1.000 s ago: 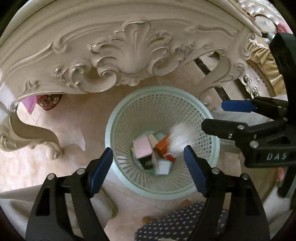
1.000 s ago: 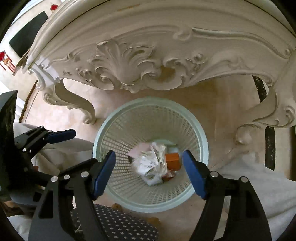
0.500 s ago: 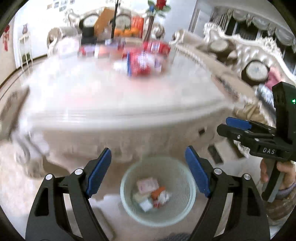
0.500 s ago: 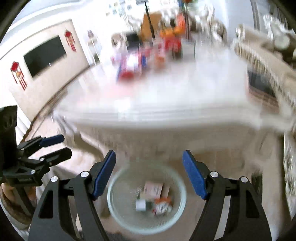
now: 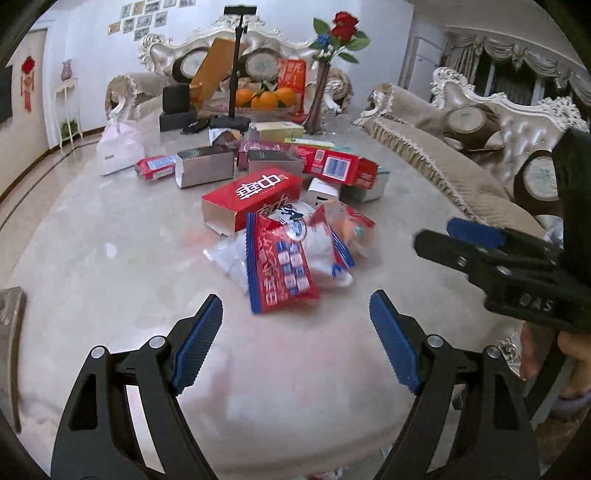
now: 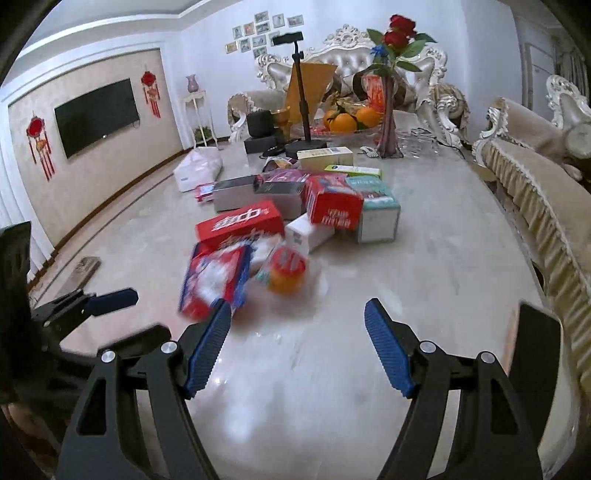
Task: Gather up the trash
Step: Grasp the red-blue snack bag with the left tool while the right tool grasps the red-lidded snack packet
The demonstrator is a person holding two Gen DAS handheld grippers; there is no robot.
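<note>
Left wrist view shows the left gripper (image 5: 295, 339) spread wide and empty above the marble table (image 5: 92, 240), a red snack bag (image 5: 279, 266) just beyond its tips, while right wrist view shows the right gripper (image 6: 295, 345) likewise agape, the bag (image 6: 214, 277) ahead beside its left fingertip.

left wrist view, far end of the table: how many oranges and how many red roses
oranges: 3
red roses: 2
total: 5
</note>
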